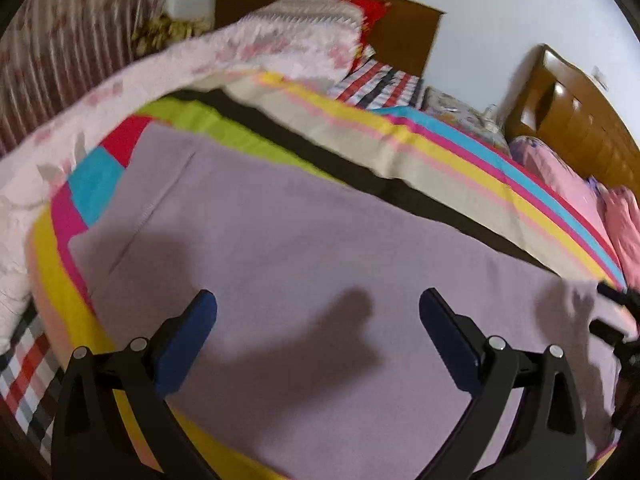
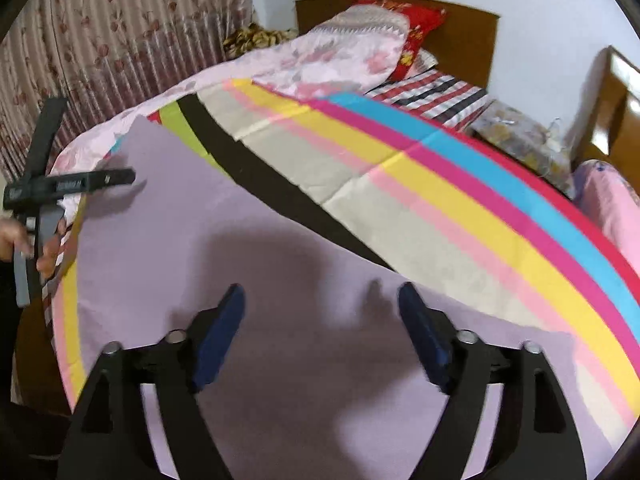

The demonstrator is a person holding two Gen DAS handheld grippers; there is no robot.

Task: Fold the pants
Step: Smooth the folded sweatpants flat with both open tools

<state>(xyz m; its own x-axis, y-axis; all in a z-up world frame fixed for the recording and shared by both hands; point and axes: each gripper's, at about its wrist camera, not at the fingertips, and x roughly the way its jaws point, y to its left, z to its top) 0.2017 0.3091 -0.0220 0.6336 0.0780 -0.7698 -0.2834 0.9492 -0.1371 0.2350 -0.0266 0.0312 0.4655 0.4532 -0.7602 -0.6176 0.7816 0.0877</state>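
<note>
Pants (image 2: 224, 248) are seen in plain pale lilac, laid over a bedsheet (image 2: 472, 216) striped in yellow, pink, magenta, cyan, beige, black and lime. Curtain (image 2: 100, 40) is done in dusty pink with red flowers; pillow (image 2: 416, 36) is bright red. Gripper pads (image 1: 188, 344) are navy.

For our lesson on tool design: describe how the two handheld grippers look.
Each gripper, left and right, has curved matte-black arms with silver pivot bolts and dark blue pads. From the right wrist view, the left gripper's black bar carries a pale label and a grey handle.
</note>
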